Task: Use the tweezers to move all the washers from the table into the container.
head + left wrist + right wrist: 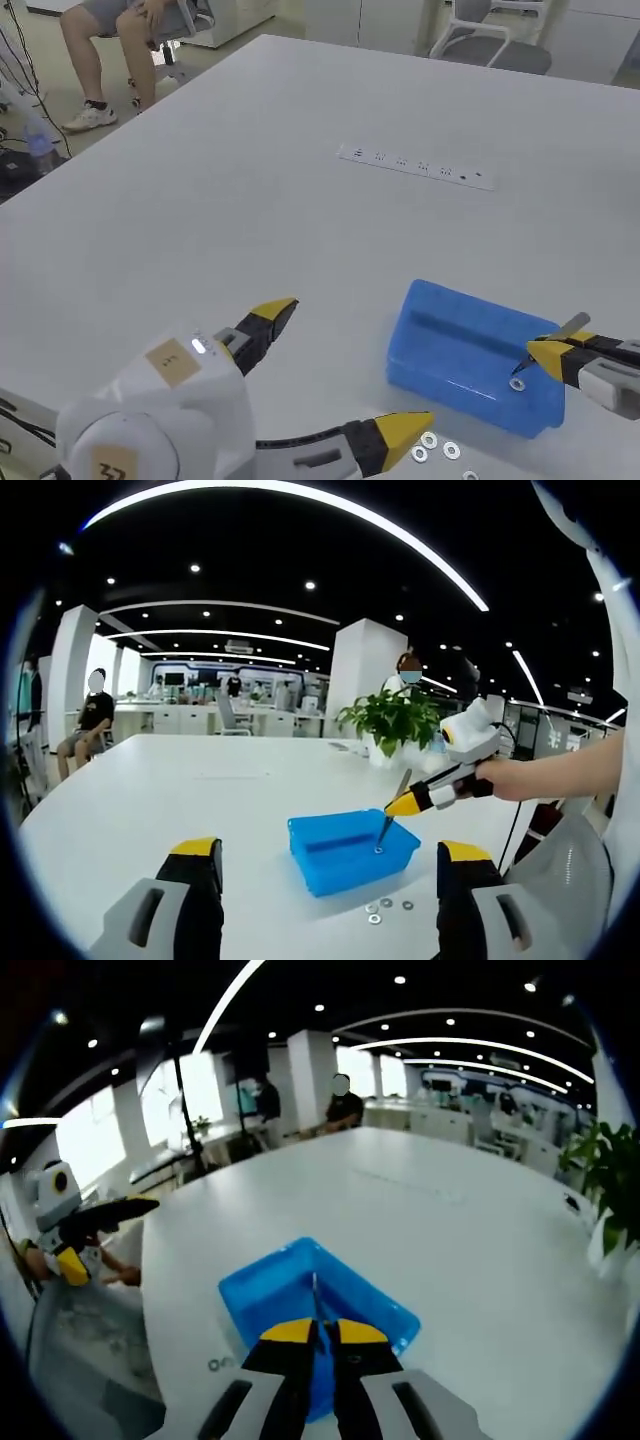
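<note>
A blue container [470,352] stands on the white table at the lower right. My right gripper [548,357] comes in from the right edge, shut on thin metal tweezers [566,329]. Their tip points down inside the container, with a washer [517,384] at it. Three more washers [432,441] lie on the table just in front of the container. My left gripper [350,367] is at the bottom left, open, with nothing between its jaws. In the left gripper view the container [335,863], tweezers [396,802] and loose washers [385,908] lie ahead. In the right gripper view the tweezers [314,1295] reach over the container [262,1285].
A flush socket strip [415,167] is set into the table further back. A person sits on a chair [110,40] beyond the far left corner, and another chair [490,45] stands behind the table. A potted plant [393,720] stands on the table's far side.
</note>
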